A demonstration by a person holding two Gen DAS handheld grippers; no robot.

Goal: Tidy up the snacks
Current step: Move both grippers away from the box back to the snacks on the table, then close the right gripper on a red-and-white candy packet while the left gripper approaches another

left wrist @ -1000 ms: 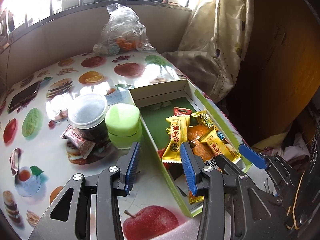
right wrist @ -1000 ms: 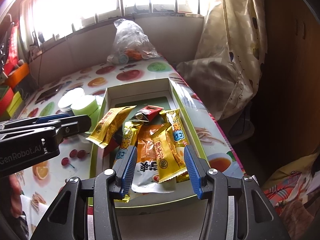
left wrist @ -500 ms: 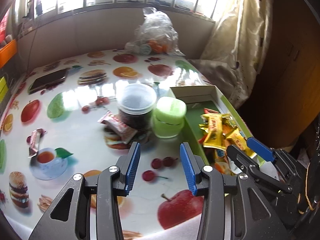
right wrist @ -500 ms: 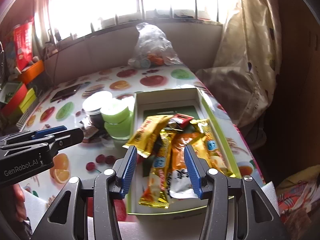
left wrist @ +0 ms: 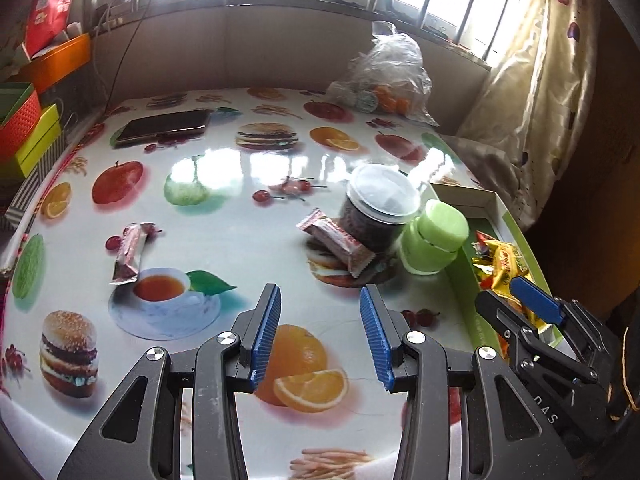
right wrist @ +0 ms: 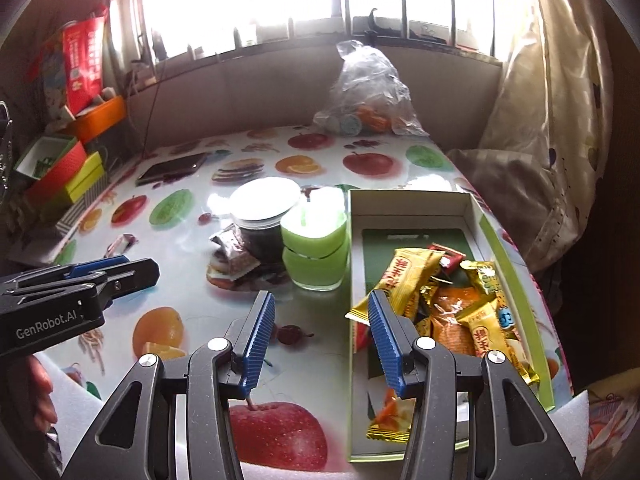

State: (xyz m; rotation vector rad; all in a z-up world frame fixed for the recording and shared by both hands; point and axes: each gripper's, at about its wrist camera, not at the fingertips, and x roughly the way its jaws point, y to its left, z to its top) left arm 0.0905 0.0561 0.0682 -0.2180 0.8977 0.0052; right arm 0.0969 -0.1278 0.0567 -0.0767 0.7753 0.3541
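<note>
Both tongs are released and empty: steer the left gripper [left wrist: 320, 338] toward the far-left snack bar [left wrist: 130, 254], while the right gripper [right wrist: 320, 344] waits by the box [right wrist: 404, 204].

The left gripper [left wrist: 320, 336] and the right gripper [right wrist: 318, 340] each fill the lower centre of their own view, jaws apart, gripping nothing.

I see yellow and orange snack packets [right wrist: 448, 300] heaped in the green box [right wrist: 486, 222]; two reddish bars [left wrist: 340, 240] [left wrist: 130, 252] lie outside on my table.
</note>
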